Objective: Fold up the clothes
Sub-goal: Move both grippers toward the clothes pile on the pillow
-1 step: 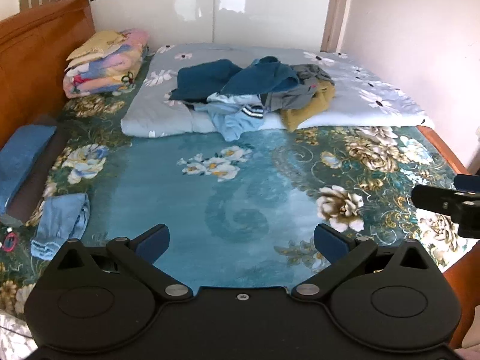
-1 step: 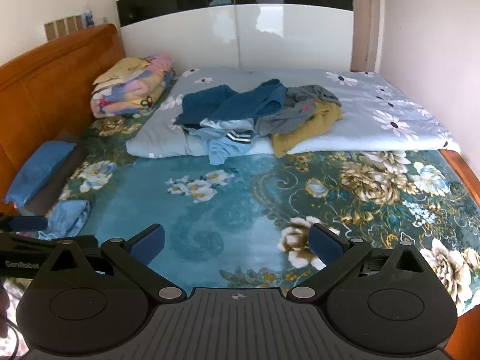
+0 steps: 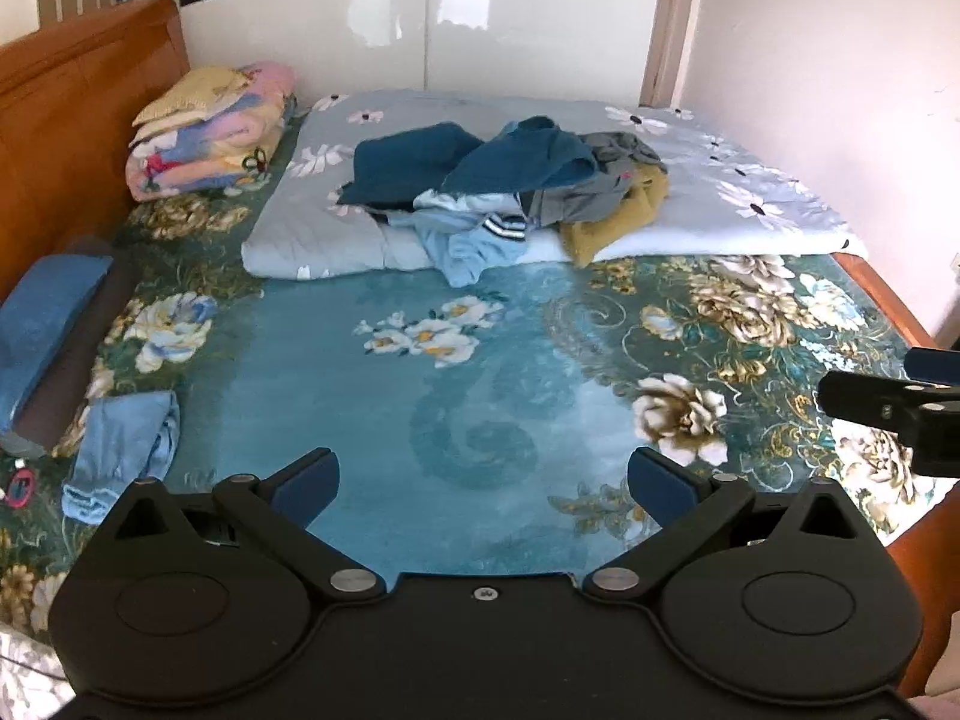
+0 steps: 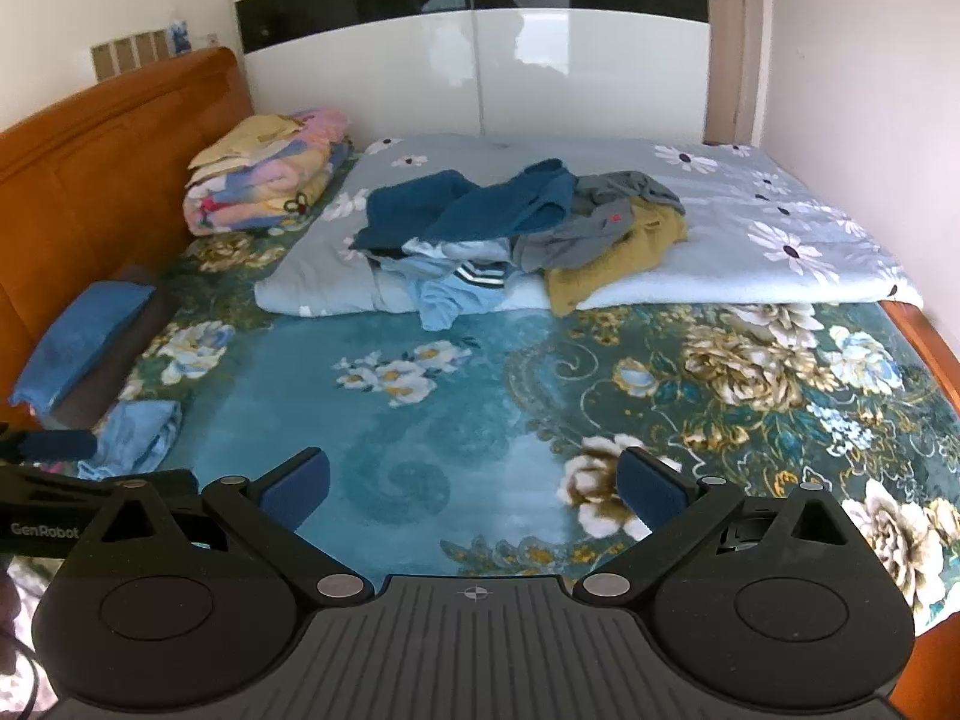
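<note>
two grippers hover low over the floral bedspread (image 3: 372,414), the left gripper (image 3: 483,477) and right gripper (image 4: 474,477) both spread wide and holding nothing. a heap of unfolded clothes (image 3: 510,180) lies on the pale folded quilt (image 3: 750,204) far across the bed; a light blue garment (image 3: 123,450) sits near the left edge.

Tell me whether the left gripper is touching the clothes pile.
Apart. The left wrist view shows the left gripper open over bare bedspread, with the clothes pile far beyond on the folded quilt.
</note>
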`<act>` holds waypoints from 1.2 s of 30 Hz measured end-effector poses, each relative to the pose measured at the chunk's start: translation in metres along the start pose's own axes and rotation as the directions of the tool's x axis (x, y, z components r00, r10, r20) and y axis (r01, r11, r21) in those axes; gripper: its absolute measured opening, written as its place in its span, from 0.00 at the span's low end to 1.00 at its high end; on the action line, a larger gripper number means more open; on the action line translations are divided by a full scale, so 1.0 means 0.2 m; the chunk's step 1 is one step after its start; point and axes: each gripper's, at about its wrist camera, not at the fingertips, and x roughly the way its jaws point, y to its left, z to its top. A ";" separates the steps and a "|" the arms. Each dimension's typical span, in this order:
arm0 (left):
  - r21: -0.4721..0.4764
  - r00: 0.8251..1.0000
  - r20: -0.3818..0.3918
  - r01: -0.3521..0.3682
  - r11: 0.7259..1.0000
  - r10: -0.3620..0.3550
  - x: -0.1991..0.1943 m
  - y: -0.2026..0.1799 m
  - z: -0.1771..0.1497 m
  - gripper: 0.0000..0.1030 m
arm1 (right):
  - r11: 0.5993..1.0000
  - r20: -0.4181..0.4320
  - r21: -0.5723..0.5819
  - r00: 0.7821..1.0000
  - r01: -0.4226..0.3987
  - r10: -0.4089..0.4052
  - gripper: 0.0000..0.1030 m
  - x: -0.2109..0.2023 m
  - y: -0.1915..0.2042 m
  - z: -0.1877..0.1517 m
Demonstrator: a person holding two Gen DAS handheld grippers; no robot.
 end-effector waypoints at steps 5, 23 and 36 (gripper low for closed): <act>0.010 1.000 0.028 -0.014 1.000 0.014 -0.01 0.01 0.01 0.99 | 0.999 -0.011 -0.032 1.000 0.016 -0.016 1.00 0.02 0.04 0.02; -0.166 0.980 0.195 -0.006 0.986 0.039 0.00 0.13 0.17 0.99 | 0.996 0.211 -0.041 0.973 -0.082 0.089 1.00 0.05 -0.10 0.18; -0.339 0.952 0.189 -0.167 0.926 0.241 0.33 0.04 0.54 0.98 | 0.958 0.225 0.004 0.934 -0.286 0.278 1.00 0.55 -0.52 0.64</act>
